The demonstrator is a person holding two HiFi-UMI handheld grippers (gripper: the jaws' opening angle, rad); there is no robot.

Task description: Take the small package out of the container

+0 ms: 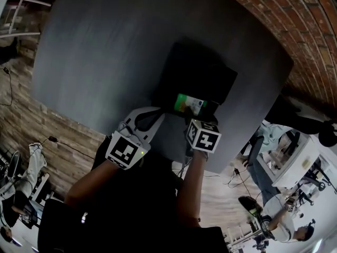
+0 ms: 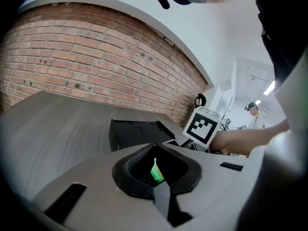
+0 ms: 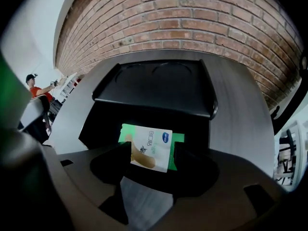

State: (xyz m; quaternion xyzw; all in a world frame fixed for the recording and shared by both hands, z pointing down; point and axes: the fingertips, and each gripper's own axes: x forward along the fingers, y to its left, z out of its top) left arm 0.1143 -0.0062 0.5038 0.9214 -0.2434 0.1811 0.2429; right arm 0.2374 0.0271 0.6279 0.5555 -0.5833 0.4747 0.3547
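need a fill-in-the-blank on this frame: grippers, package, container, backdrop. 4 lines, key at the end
1. Of the left gripper and the right gripper, the small package lies between the open jaws of the ___ one.
2. The container is ___ in colour.
3. Besides white, the package is ___.
4. The wall behind the table is made of ___.

Missing words: right; black; green; brick
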